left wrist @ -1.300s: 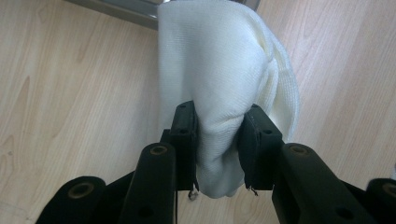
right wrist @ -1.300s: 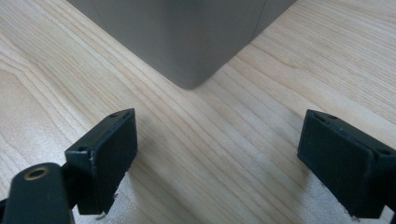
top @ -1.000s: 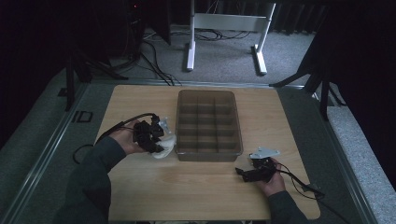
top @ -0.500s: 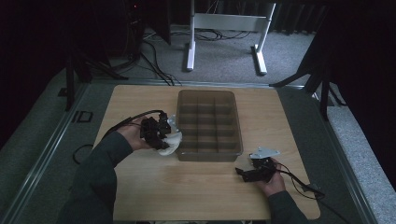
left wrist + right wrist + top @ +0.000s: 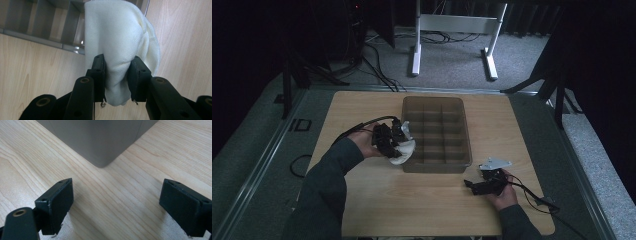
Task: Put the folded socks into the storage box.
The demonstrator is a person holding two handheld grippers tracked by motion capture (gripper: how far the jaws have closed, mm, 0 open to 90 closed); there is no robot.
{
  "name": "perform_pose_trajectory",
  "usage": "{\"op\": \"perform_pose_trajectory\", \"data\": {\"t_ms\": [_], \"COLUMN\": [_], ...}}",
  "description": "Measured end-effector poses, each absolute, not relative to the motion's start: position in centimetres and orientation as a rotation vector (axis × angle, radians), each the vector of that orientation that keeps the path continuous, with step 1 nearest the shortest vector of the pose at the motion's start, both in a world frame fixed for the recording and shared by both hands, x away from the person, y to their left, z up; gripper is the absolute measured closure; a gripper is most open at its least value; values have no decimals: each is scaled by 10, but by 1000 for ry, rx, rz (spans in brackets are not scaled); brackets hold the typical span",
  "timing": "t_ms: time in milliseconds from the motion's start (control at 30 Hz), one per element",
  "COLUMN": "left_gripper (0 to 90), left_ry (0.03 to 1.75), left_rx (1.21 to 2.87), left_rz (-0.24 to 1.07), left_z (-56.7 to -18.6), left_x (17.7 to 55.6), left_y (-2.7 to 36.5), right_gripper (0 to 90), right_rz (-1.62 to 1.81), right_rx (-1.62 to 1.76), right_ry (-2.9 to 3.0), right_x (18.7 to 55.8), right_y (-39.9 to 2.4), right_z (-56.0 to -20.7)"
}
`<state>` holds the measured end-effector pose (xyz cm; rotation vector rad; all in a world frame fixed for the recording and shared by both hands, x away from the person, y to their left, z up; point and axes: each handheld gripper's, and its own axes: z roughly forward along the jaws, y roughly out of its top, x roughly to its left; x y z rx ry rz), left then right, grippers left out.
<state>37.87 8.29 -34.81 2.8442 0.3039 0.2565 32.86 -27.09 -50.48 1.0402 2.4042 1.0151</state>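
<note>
A white knitted cloth (image 5: 120, 47) hangs bunched between the jaws of my left gripper (image 5: 117, 75), which is shut on it. In the high view that cloth (image 5: 404, 150) is held just off the left wall of the grey divided bin (image 5: 437, 165), with the left gripper (image 5: 393, 142) beside it. The bin's compartments (image 5: 45, 22) show beyond the cloth in the left gripper view. My right gripper (image 5: 473, 186) rests low on the table near the bin's front right corner (image 5: 101, 157). Its jaws stand wide apart with bare wood between them (image 5: 117, 202).
The wooden table (image 5: 362, 110) has free room at its left, front and right. A cable (image 5: 532, 192) trails from the right gripper toward the table's edge. Beyond the table stand a white frame (image 5: 452, 30) and dark floor cables.
My left gripper has carried the white cloth to the right and slightly forward, closer to the bin's left wall. The right gripper has stayed put.
</note>
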Motion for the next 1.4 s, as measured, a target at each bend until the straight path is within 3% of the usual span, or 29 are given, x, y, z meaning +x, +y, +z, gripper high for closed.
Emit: {"op": "perform_pose_trajectory", "data": {"t_ms": [667, 1400], "left_gripper": [696, 701], "left_ry": [258, 317], "left_rx": [2853, 2906], "left_rz": [216, 115], "left_z": [-363, -381], "left_x": [396, 413], "left_y": [53, 40], "right_gripper": [116, 117], "right_rz": [1014, 1014], "right_rx": [1038, 1039], "right_ry": [2405, 2405], "right_x": [329, 329], "right_y": [-271, -271], "right_z": [-505, -505]}}
